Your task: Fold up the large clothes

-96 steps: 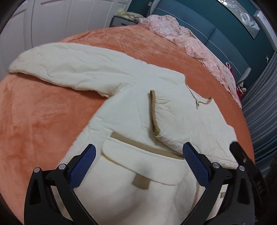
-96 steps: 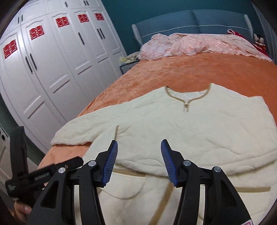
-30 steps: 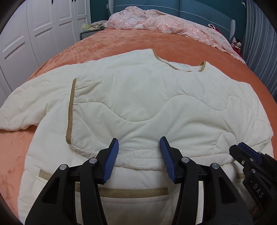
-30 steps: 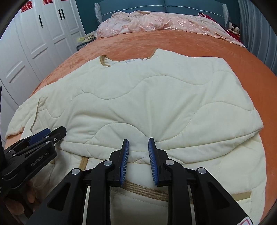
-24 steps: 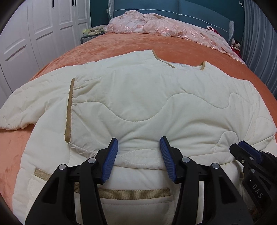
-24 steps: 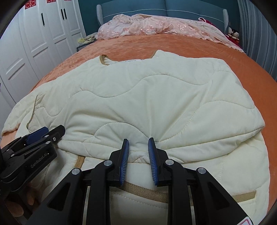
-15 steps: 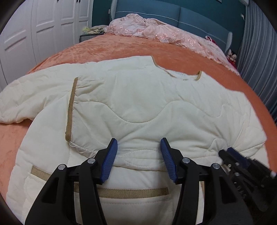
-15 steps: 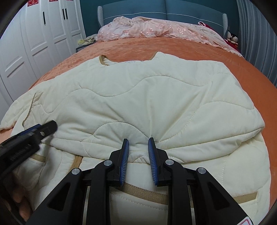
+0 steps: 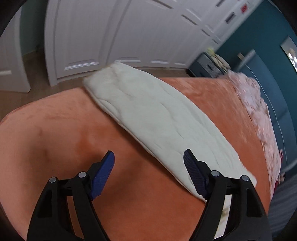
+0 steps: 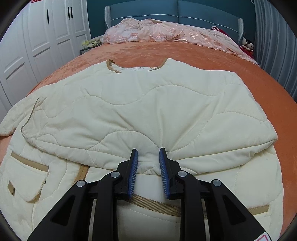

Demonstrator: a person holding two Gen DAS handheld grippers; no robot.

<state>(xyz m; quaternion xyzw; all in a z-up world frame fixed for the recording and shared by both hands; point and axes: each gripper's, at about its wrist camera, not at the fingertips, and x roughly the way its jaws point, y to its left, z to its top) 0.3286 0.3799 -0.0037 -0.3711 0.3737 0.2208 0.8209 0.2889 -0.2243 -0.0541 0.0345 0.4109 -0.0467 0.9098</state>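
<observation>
Jacket [image 10: 148, 103] flat on orange bed [image 10: 204, 53]; R gripper [image 10: 148, 157] pinching folded sleeve cuff, L gripper [image 9: 148, 163] spread wide above bed beside other sleeve [image 9: 157, 118].

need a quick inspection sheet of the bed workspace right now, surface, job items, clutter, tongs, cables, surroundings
surface: orange bedspread, soft and plush.
job's things: cream quilted jacket lying flat with one side folded across the front; its left sleeve stretches out unfolded toward the bed edge.
clutter: pink lace bedding heaped at the headboard end; soft toy at the far right corner.
tongs: right tongs closed on a pinch of the jacket's folded edge; left tongs open, empty, above the bedspread beside the sleeve.
cables: nothing seen.
surroundings: white wardrobe, teal headboard, grey curtain.
</observation>
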